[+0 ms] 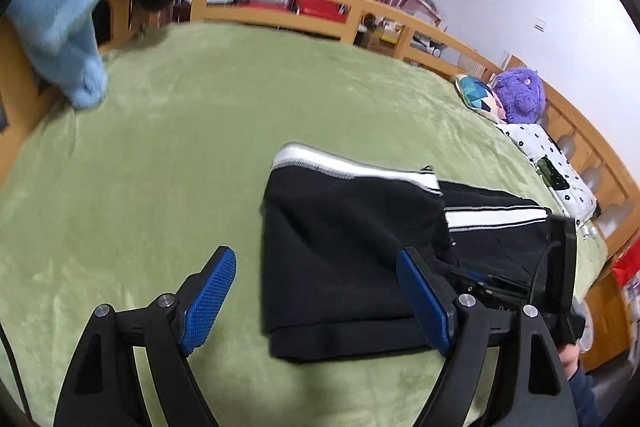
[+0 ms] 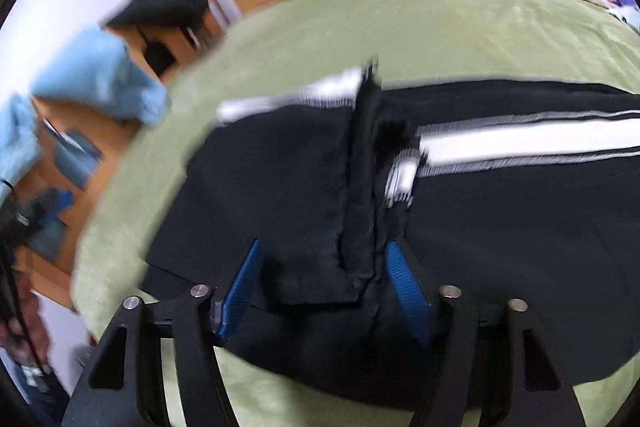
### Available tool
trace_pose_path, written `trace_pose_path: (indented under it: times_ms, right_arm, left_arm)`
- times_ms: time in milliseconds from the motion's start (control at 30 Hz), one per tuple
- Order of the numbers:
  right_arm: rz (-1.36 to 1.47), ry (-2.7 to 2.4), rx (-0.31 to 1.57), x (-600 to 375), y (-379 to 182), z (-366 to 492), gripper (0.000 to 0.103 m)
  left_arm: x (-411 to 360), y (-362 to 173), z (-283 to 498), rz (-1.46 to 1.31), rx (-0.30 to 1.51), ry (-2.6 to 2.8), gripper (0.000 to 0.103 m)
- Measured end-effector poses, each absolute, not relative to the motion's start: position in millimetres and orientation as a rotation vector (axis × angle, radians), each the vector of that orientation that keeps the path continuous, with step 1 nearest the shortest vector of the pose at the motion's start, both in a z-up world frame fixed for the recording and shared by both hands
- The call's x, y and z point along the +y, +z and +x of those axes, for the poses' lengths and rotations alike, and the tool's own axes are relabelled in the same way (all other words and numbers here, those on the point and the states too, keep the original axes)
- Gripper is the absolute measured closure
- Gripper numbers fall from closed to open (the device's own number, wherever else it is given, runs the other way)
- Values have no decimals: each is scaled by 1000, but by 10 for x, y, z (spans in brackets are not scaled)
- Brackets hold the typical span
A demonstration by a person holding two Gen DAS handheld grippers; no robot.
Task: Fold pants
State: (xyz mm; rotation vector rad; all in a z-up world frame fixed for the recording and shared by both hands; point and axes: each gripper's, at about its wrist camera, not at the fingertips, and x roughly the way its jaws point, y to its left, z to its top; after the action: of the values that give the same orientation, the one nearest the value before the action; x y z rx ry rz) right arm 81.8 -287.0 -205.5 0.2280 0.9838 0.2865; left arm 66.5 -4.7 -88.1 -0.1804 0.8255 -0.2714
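Observation:
The black pants (image 1: 340,251) with white side stripes lie partly folded on the green blanket (image 1: 180,147). My left gripper (image 1: 318,297) is open wide just above the fold's near left corner, its right pad over the cloth and its left pad over bare blanket. In the right wrist view the pants (image 2: 500,227) fill the middle, blurred. My right gripper (image 2: 324,291) hangs low over a folded-over hem edge (image 2: 360,227); its blue pads stand apart on either side of that edge and do not visibly press it. The right tool's black body (image 1: 564,259) shows over the pants' right part.
A wooden bed rail (image 1: 360,7) curves along the far and right sides. A light blue fluffy garment (image 1: 60,27) hangs at the left corner. A purple plush toy (image 1: 520,95), a patterned cushion (image 1: 478,95) and a dotted white cloth (image 1: 556,163) lie at the right.

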Motion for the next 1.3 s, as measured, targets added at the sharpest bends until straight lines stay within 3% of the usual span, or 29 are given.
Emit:
trace_pose_path:
  times_ms: [67,233,367,433,500,567,633,800,967,1000,1033,1067,1133,1167,1267,1300]
  right_arm:
    - [198,308,918,-2838,-1985,664,83]
    - [476,244,745,-3456,-1668,208,89]
    - [477,222,961,-3295,-2086,203,87]
    - [419,225,1037,-3117,-2208,192,72]
    - [331,220,1024,-3016,-2125,128,68]
    - [375,199,972,-3109,-1945,81,57]
    - [439,177,918,-3248,-1812,129,27]
    - [438,159,894,-3343,-1836,780,21]
    - [613,309,1025,-3339,-2435,1578,21]
    - [592,316,1034,-3299,-2481,1671,25]
    - [564,329,1042,-3261,-2471,1769,71]
    - [581,397,1059,-3260,-2419,1835,89]
    - [691,400,865,-3560,-1993,1688,89]
    - [612,351,793,-3673,-1702,1581,89]
    - [459,229,851,-3838,-1665,1576,85]
    - [466,204,886,-3891,-1790,1589,76]
  left_arm:
    - [61,-933,653,-192,838,-275,23]
    - [341,-906,411,-214,797,-276,22]
    - [402,-1012,312,-237,815,-278,22]
    - [403,-1087,312,-247,847,-268,22]
    - [410,-1143,295,-250,865,-268,22]
    - [403,-1169,305,-251,869,-270,21]
    - [368,-1195,353,-257,872,-275,21]
    - [255,-1310,618,-271,883,-282,21]
    - [218,-1344,896,-249,863,-292,22]
    - [202,-1327,934,-231,868,-290,22]
    - [182,-1298,952,-210,881,-279,22]
    - [180,-1268,943,-191,890,-265,22]
    - [211,-1150,853,-166,871,-258,21]
    - [241,-1115,793,-169,849,-271,21]
    - [255,-1121,613,-179,804,-291,21]
    - [260,-1159,539,-186,785,-280,21]
